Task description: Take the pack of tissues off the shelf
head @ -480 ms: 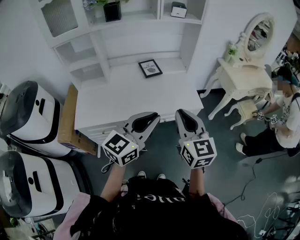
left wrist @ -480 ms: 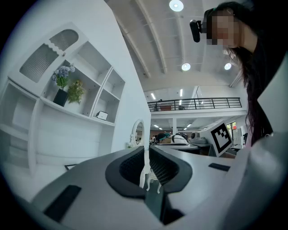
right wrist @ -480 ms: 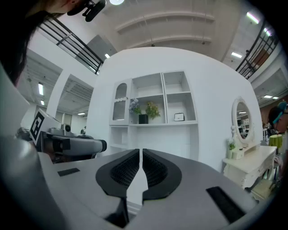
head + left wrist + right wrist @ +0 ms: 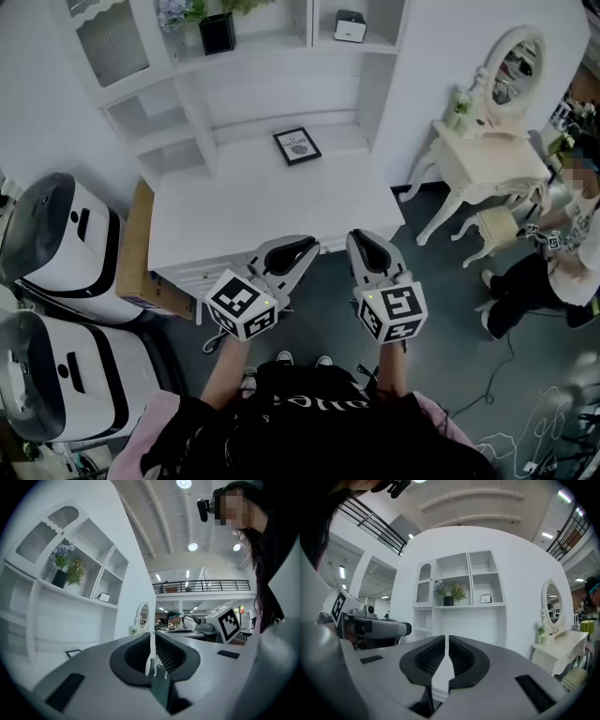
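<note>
Tissue pack (image 4: 350, 26) is seen in the upper right compartment of the shelf (image 4: 312, 21), near its front edge, beyond the desk (image 4: 272, 202). Left gripper (image 4: 302, 246) and right gripper (image 4: 361, 239) are held level, clenched on nothing, just off the desk's front edge. This is judged a ready stance, the reach being not yet begun.

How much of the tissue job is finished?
Done: nothing yet. The pack of tissues sits on the top shelf, untouched.
In hand: nothing. The left gripper and right gripper are both shut and empty, held level at the near edge of the white desk, far from the pack.
Left: reach up, open a gripper, grab the pack and lift it off.
</note>
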{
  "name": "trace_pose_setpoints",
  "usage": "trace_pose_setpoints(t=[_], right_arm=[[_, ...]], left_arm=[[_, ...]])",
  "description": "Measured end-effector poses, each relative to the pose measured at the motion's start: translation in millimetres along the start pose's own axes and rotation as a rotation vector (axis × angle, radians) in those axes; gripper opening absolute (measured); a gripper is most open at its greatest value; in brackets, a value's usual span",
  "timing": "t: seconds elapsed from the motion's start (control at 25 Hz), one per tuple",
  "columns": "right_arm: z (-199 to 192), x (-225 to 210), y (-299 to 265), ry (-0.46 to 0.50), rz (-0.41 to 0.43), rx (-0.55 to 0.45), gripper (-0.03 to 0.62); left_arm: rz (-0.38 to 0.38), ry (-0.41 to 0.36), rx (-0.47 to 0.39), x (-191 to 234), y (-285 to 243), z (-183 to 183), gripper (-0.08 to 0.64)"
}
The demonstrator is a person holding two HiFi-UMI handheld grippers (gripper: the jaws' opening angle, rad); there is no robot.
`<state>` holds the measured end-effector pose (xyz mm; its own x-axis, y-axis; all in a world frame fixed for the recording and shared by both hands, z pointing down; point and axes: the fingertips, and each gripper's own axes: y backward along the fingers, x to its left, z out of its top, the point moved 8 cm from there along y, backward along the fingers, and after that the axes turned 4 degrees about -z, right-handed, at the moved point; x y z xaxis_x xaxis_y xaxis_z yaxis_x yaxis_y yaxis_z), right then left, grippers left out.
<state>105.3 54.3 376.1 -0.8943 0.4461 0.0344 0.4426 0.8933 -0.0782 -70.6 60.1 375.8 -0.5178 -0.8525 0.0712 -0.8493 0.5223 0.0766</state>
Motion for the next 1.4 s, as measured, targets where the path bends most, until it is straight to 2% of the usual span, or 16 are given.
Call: trace_pose_setpoints(t=[0.4, 0.96, 1.2, 1.4], right_arm=[[-3.0, -27.6, -1.7, 0.009, 0.022, -0.006, 0.058], [-23.5, -64.7, 1.4, 0.028, 0.098, 0.028, 0.06], [-29.3, -66.0, -14.5, 0.008, 0.106, 0.027, 0.058], [-31.0, -71.1, -44.9, -0.007, 0.097, 0.029, 0.06]], left_arm=[[0.023, 0.001, -0.009, 1.4, -27.2, 0.0, 0.043], [0.092, 0.005, 0.012, -18.5, -62.2, -17.2, 0.043], [0.101, 0.004, 0.027, -3.2, -64.2, -20.6, 0.043], [0.084, 0.011, 0.025, 31.0, -72.1, -22.6, 0.043]])
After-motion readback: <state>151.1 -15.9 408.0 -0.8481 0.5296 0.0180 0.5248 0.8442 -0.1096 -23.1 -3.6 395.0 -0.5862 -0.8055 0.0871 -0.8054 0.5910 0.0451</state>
